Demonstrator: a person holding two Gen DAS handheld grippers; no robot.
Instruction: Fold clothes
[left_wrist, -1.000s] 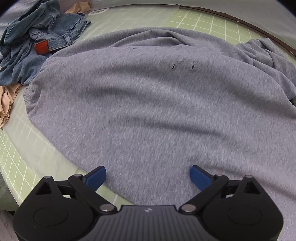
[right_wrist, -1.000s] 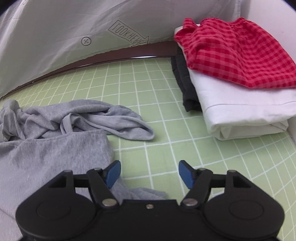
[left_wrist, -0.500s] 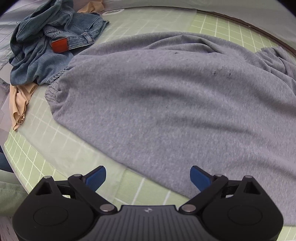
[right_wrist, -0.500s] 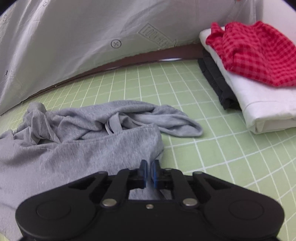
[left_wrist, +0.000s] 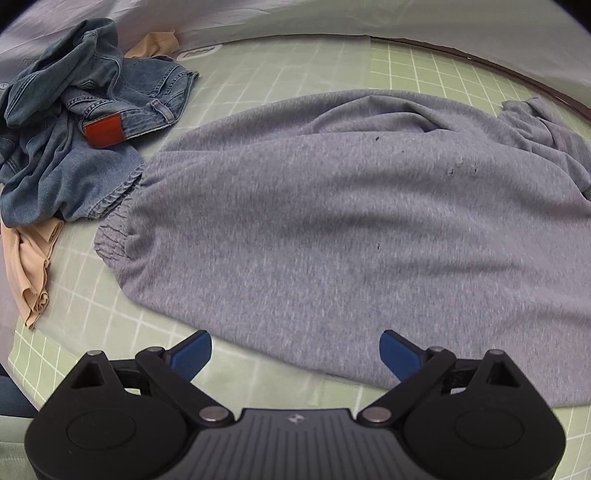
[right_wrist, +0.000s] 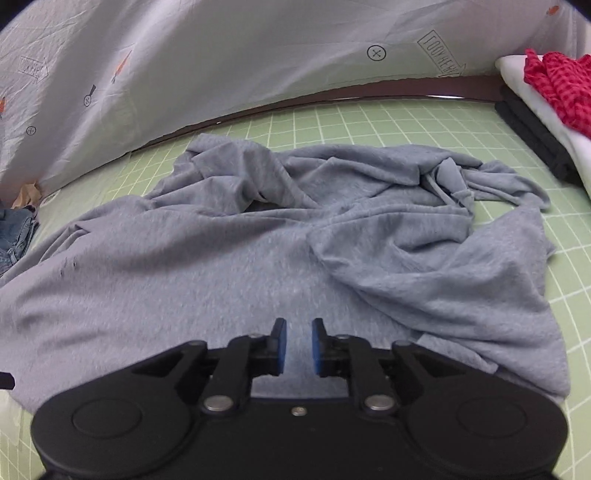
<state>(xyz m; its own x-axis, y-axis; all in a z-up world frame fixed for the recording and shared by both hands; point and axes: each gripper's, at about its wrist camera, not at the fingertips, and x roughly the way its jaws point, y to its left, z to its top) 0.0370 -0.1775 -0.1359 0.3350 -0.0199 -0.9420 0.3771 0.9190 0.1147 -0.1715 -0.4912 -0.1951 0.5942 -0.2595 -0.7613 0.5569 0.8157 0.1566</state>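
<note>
Left wrist view shows your left gripper (left_wrist: 295, 354) with its jaws spread wide apart, holding nothing, hovering over the near edge of the grey garment (left_wrist: 332, 229). That garment lies spread across the green gridded mat (left_wrist: 424, 74) that covers the surface, mostly flat here, with an elastic gathered edge (left_wrist: 114, 236) at its left end and a few small dark marks on the fabric toward the right. Its right end bunches into folds. To the left you have a crumpled pair of blue jeans (left_wrist: 74, 122) with a red-brown label patch (left_wrist: 103, 130); the jeans touch the gathered edge of the grey garment. A beige garment (left_wrist: 29, 273) pokes out from under the jeans at the mat's left border.

From the right wrist view, your right gripper (right_wrist: 298, 347) sits low over the grey garment (right_wrist: 221, 266), its jaws close together with a narrow gap between them; grey cloth shows through that gap, and you cannot tell from here whether any fabric is pinched. Beyond the jaws the garment is rumpled, with twisted folds toward the far right. At the far right edge sits a stack of folded clothes (right_wrist: 543, 110): a red checked piece (right_wrist: 554, 88) on top, white beneath, dark at the bottom. A pale printed sheet (right_wrist: 221, 55) hangs behind the surface.
</note>
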